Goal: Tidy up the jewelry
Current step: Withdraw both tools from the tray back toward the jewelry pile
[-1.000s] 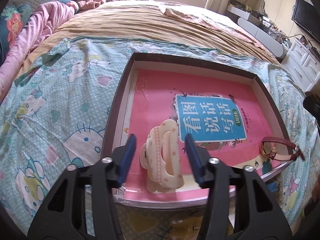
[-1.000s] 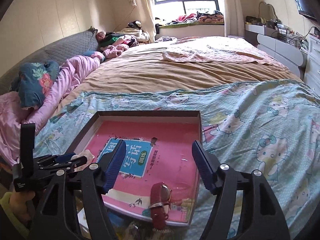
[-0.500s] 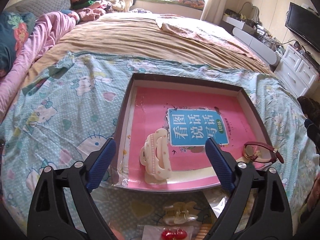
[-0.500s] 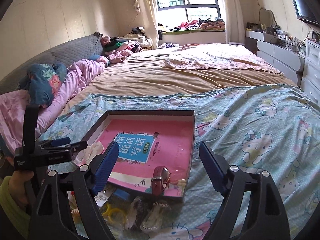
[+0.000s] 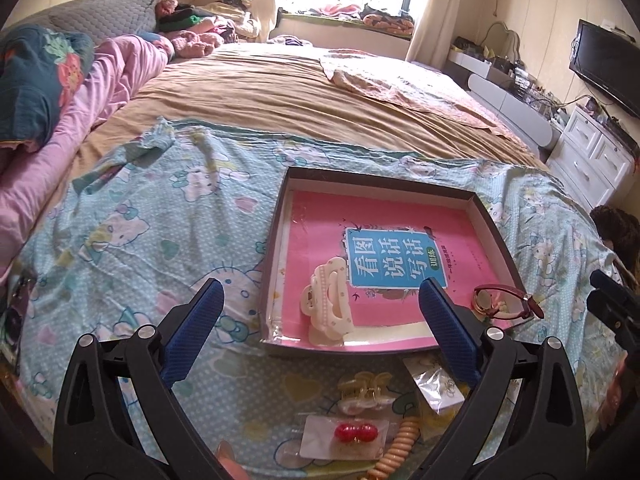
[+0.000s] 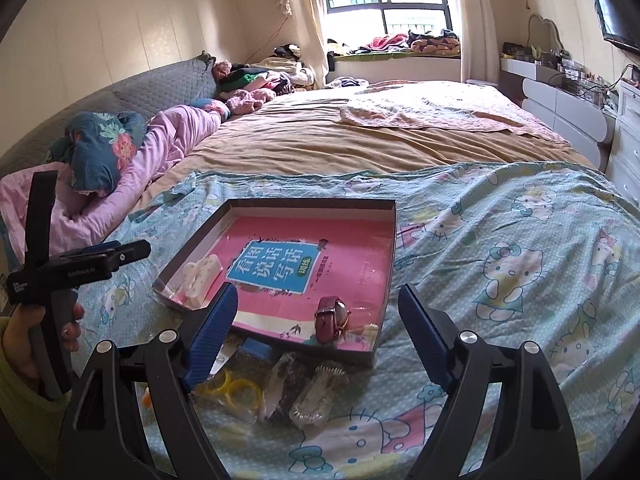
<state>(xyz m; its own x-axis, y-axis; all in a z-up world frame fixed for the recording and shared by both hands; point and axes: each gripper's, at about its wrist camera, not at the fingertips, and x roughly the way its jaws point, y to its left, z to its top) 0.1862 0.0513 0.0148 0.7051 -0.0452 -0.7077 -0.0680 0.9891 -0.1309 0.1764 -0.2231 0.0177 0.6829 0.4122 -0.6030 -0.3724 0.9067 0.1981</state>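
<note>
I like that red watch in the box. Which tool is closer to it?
Right. The right tool hangs just before the watch; the left tool faces the cream clip, with the watch off to its side.

left hand-held gripper (image 5: 320, 316): opening, empty | right hand-held gripper (image 6: 318, 330): wide, empty

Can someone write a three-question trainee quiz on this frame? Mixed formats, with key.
1. True or false: the cream plastic claw hair clip lies inside the shallow dark-rimmed cardboard tray.
2. Which item lies in the tray's near corner on the right gripper's side? A) yellow rings B) burgundy-strapped wristwatch C) red bead clip
3. Fill in: the red bead hair clip on its clear card lies on the ______, outside the tray.

Key:
1. True. The left gripper has nothing between its fingers; its jaws are opening.
2. B
3. Blue cartoon-cat bedsheet
</note>
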